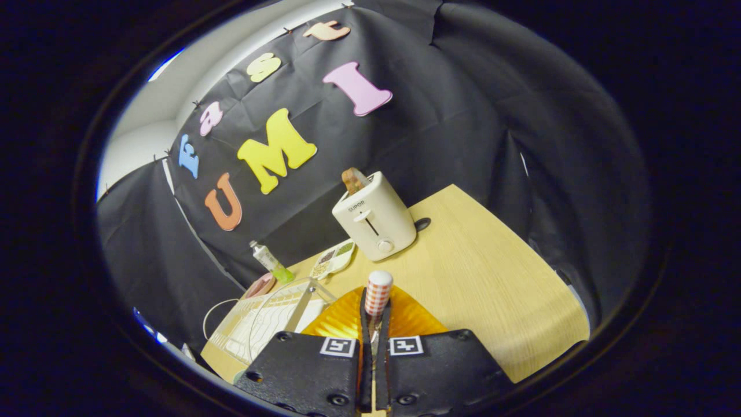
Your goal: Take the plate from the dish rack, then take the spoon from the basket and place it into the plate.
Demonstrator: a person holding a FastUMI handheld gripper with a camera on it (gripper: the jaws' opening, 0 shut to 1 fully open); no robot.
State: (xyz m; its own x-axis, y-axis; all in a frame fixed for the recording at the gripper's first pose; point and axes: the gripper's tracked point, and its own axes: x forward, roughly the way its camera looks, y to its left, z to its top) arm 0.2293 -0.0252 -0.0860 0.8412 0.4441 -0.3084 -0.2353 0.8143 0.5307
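Two fingers of the gripper [375, 310] are pressed nearly together w/ a spoon [378, 292] pinched between them; its handle end, wrapped in a red-and-white check pattern w/ a white cap, sticks up just past the fingertips [365, 307], roughly upright, while the metal shaft runs down the narrow gap btwn the fingers. Directly under and just ahead of the fingers is an orange-yellow plate [341, 324] w/ a ribbed surface, sitting on the light wood table [492, 278]; the spoon is held above it (can't tell whether the spoon's lower end touches the plate, since the fingers hide it). Beside the plate on one side stands a clear dish rack [272, 315] w/ wire-like bars, and a thin white cable loops near its far corner. Beyond the rack, near the table's back edge: a pinkish round item [260, 285], a small tube w/ green lower half [271, 262] standing tilted, and a white divided tray [333, 258] w/ dark and green bits in it. Beyond the fingers, well apart from the plate, is a cream toaster [375, 217] w/ a slice of bread [353, 180] poking out of its slot. Black cloth wall closes in behind.
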